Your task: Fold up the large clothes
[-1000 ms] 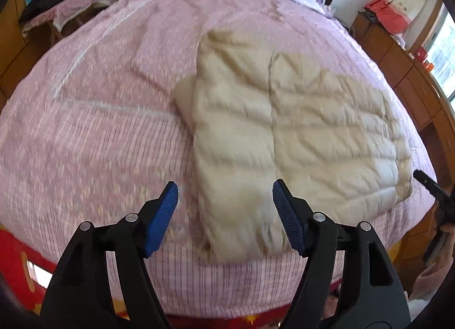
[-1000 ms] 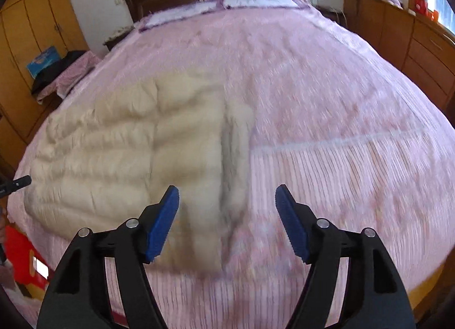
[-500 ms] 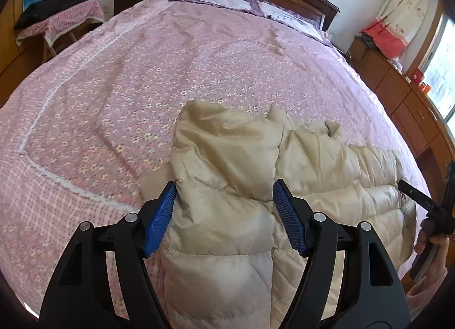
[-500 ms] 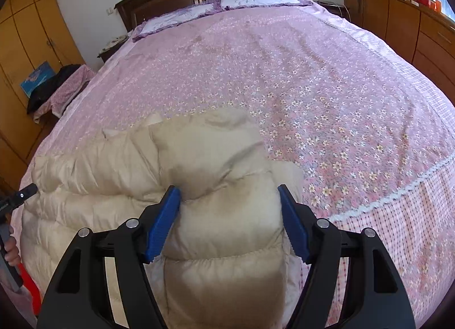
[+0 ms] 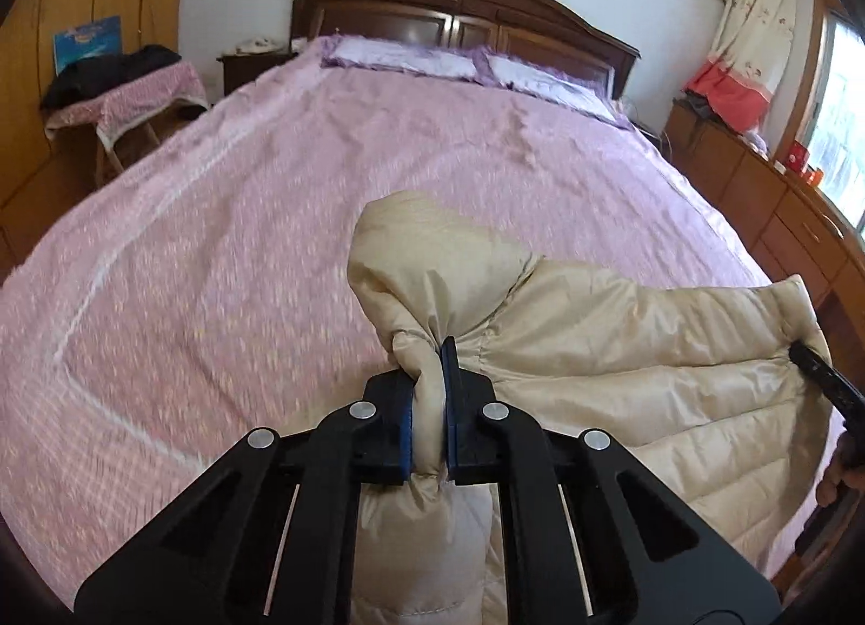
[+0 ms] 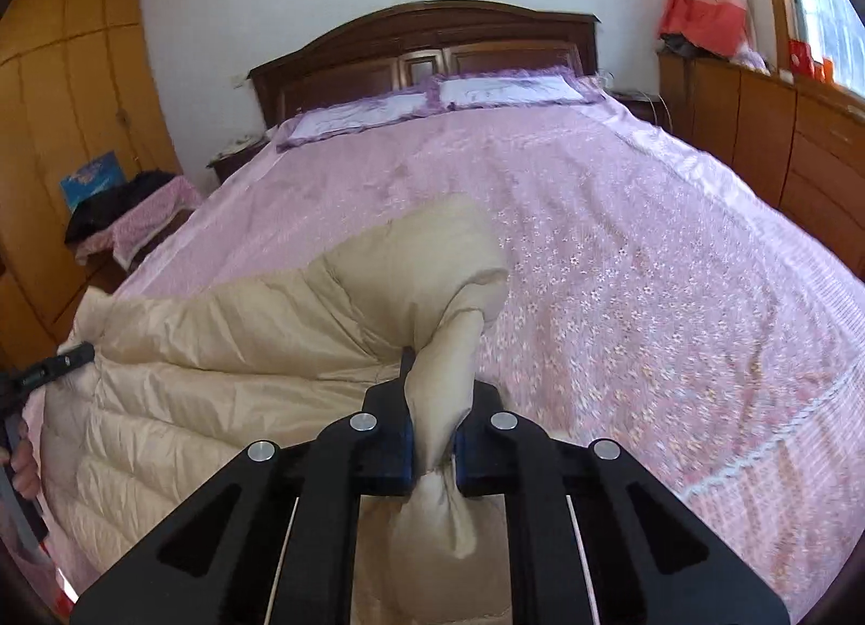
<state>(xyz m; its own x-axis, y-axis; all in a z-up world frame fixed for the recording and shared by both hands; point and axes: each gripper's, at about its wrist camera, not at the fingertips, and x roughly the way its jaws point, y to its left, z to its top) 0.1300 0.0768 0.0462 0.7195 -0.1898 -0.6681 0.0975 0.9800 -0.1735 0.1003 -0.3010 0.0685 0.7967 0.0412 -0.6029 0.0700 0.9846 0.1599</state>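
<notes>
A beige quilted down jacket (image 5: 621,354) lies at the near edge of a pink bed (image 5: 270,225). My left gripper (image 5: 430,409) is shut on a bunched fold at the jacket's left end and lifts it off the bedspread. My right gripper (image 6: 432,419) is shut on a bunched fold at the jacket's (image 6: 243,344) right end, also lifted. The jacket stretches between the two grippers. The right gripper shows at the far right of the left wrist view (image 5: 822,376), and the left gripper at the far left of the right wrist view (image 6: 54,363).
The pink floral bedspread (image 6: 649,257) covers the bed, with two pillows (image 5: 459,65) by the dark wooden headboard (image 6: 432,52). A wooden dresser (image 5: 767,192) stands along the right. A stool with dark clothes (image 5: 124,90) and wardrobes (image 6: 70,127) stand at the left.
Both grippers have dropped onto the jacket's two ends and closed on bunched fabric. The gripped ends now rise off the bed, and the view has tilted up toward the headboard.
</notes>
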